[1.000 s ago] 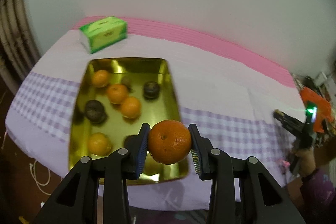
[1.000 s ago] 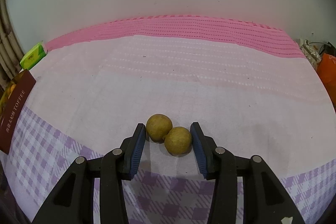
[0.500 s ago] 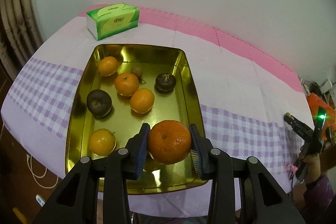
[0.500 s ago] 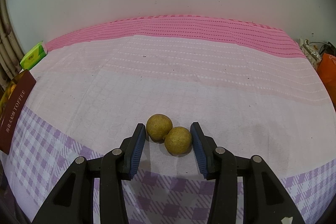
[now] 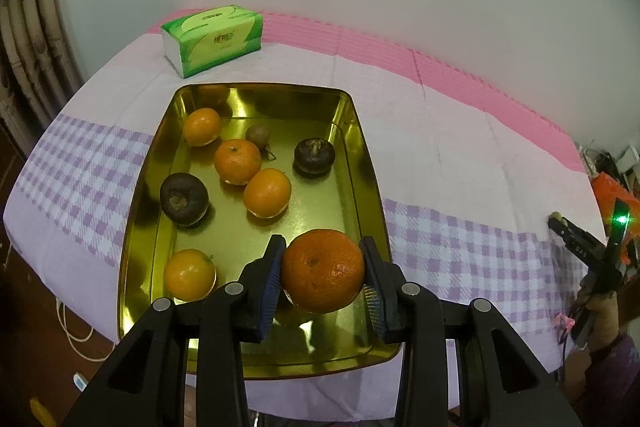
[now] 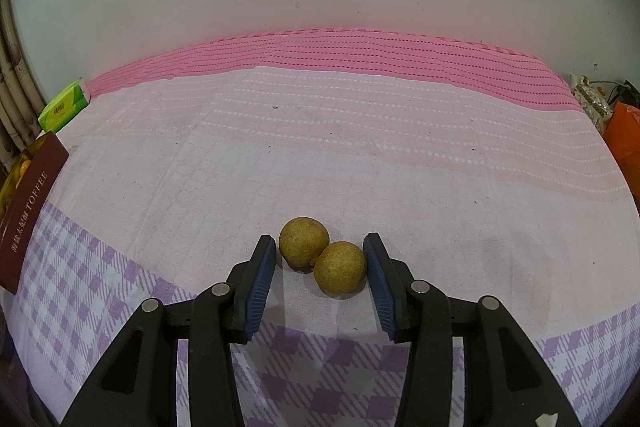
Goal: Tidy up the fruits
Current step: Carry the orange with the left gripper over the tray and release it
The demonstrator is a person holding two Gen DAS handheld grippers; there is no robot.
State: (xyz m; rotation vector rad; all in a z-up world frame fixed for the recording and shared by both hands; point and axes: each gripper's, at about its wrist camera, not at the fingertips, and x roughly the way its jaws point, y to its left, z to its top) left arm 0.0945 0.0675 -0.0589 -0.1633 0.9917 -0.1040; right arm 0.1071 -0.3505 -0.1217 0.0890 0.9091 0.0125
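My left gripper (image 5: 323, 269) is shut on a large orange (image 5: 322, 270) and holds it above the near right part of a gold tray (image 5: 366, 163). The tray holds several small oranges (image 5: 267, 192), two dark mangosteens (image 5: 184, 198) and a small brown fruit (image 5: 258, 135). My right gripper (image 6: 320, 267) is open, low over the cloth, with two yellow-brown round fruits (image 6: 339, 267) lying on the cloth between its fingers; the nearer fruit is close to the right pad. The right gripper also shows at the far right of the left wrist view (image 5: 580, 247).
A green tissue box (image 5: 213, 39) stands behind the tray on the pink and purple-checked tablecloth (image 5: 460, 155). In the right wrist view, the tray's dark red side marked TOFFEE (image 6: 30, 215) is at the left edge, and orange clutter (image 6: 624, 135) at the far right.
The left gripper has carried the orange forward and lower over the tray, so the tray looks closer. The right gripper and the two fruits have not moved.
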